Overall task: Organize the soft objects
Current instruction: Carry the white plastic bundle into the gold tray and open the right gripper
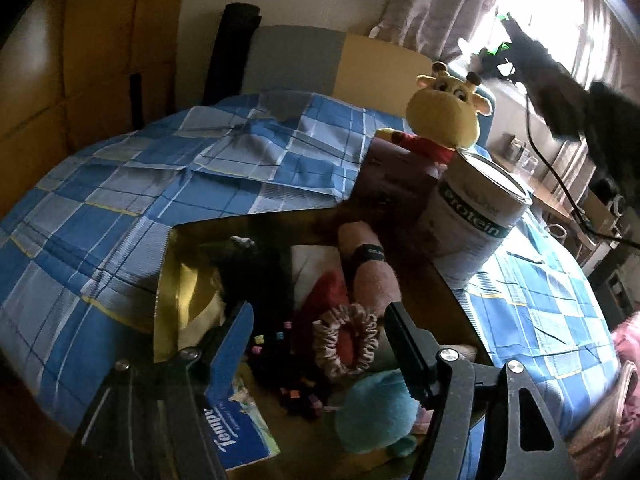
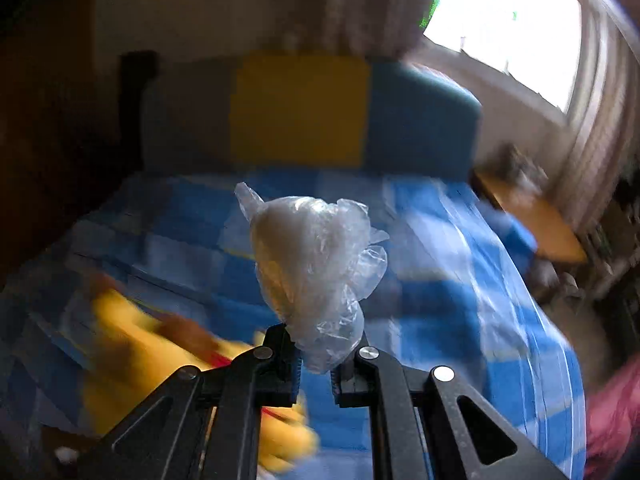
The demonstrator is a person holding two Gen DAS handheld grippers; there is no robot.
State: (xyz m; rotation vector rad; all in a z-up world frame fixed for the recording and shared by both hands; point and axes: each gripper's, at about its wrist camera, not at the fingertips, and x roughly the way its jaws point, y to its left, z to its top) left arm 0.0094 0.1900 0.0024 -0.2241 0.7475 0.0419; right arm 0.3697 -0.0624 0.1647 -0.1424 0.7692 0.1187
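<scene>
In the left wrist view an open cardboard box (image 1: 168, 280) lies on the bed. It holds a pink scrunchie (image 1: 346, 338), a rolled pink towel with a black band (image 1: 366, 264), a teal plush (image 1: 372, 412), a Tempo tissue pack (image 1: 236, 432) and dark items with small beads. My left gripper (image 1: 320, 332) is open and empty just above the box. A yellow giraffe plush (image 1: 444, 112) sits behind the box. In the right wrist view my right gripper (image 2: 316, 344) is shut on a crumpled clear plastic bag (image 2: 312, 264), held above the bed; the view is motion-blurred.
A white protein can (image 1: 476, 216) stands by the box's right side. The bed has a blue checked sheet (image 1: 120, 184) and a yellow and blue headboard (image 2: 300, 108). A wooden side table (image 2: 536, 216) stands right of the bed. A blurred yellow plush (image 2: 132, 344) lies lower left.
</scene>
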